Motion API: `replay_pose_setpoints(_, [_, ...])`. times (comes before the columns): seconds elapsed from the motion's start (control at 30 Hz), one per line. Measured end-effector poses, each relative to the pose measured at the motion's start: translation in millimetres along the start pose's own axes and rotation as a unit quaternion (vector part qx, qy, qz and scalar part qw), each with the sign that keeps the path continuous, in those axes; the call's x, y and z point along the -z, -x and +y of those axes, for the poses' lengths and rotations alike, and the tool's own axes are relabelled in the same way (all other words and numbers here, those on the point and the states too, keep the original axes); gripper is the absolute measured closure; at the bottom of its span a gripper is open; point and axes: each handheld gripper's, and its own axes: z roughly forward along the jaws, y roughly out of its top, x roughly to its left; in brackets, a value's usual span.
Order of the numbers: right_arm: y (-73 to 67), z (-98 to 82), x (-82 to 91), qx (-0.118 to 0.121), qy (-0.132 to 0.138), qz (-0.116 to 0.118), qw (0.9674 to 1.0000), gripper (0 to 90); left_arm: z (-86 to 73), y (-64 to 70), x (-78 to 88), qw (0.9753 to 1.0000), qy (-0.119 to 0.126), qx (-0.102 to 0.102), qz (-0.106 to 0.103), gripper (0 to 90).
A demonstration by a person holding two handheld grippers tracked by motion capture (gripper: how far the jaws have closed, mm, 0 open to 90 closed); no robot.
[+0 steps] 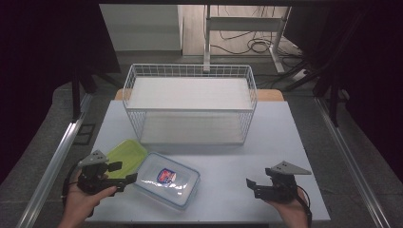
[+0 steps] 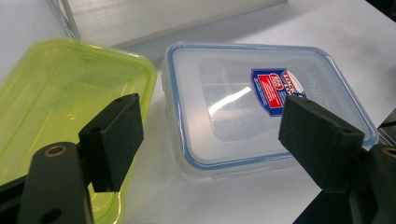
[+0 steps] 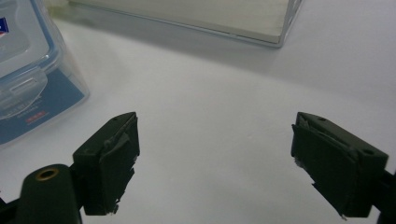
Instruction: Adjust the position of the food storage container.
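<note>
Lower left of the high view: your left gripper (image 1: 124,179) sits at the near table edge, pointed right at the clear box (image 1: 166,179). Just behind it lies the green lid (image 1: 126,154), flat, its right edge touching or nearly touching the box; can't tell which. My read: you're lined up to take the box by its near left corner, lid left alone for now.

In the left gripper view the jaws stand wide apart, nothing between the pads (image 2: 116,140). The box (image 2: 233,116) fills the centre there, blue-rimmed lid on, red-and-blue label up. The green lid (image 2: 65,107) is in the left half. No contact with either.

Centre of the high view, top half: the white wire rack (image 1: 190,102), two shelves, both bare. Probably where the box goes.

Lower right: your right gripper (image 1: 251,184) rests low over bare table (image 1: 223,161), well apart from the box, likely just parked. In the right gripper view its jaws are spread wide, holding nothing; the box corner (image 3: 32,79) is upper left.
</note>
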Motion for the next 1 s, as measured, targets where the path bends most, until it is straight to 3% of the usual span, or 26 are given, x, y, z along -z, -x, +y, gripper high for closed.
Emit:
replay_pose_setpoints(0.33, [-1.6, -2.3, -1.4, 0.004, -0.022, 0.004, 0.9997, 19.2, -0.7, -1.3, 2.7, 0.9999, 0.004, 0.009, 0.007, 26.4])
replay_pose_setpoints(0.5, [-4.7, -0.8, -2.1, 0.007, -0.023, 0.006, 0.9997, 19.5, 0.5, -1.3, 4.5, 0.9999, 0.001, 0.006, 0.012, 42.4])
replay_pose_setpoints(0.57, [-5.8, -0.6, -2.4, 0.008, -0.023, 0.005, 0.9997, 19.5, 0.1, -4.3, 5.2, 0.9999, 0.001, 0.008, 0.014, 55.7])
replay_pose_setpoints(0.6, [-6.0, -0.9, -3.0, 0.010, -0.024, 0.006, 0.9996, 19.5, -0.2, -5.9, 6.0, 0.9998, 0.002, 0.011, 0.013, 69.2])
replay_pose_setpoints(0.63, [-6.0, -0.9, -3.0, 0.010, -0.024, 0.006, 0.9996, 19.5, -0.5, -7.2, 6.9, 0.9999, 0.002, 0.013, 0.011, 69.2])
replay_pose_setpoints(0.7, [-5.9, -1.1, -2.7, 0.008, -0.024, 0.005, 0.9997, 19.6, -0.8, -9.3, 8.3, 0.9998, -0.001, 0.008, 0.016, 86.0])
replay_pose_setpoints(1.0, [-5.8, -2.1, -3.3, 0.010, -0.028, -0.002, 0.9995, 19.8, -4.2, -9.5, -9.6, 0.9993, -0.031, 0.004, 0.023, 90.0])
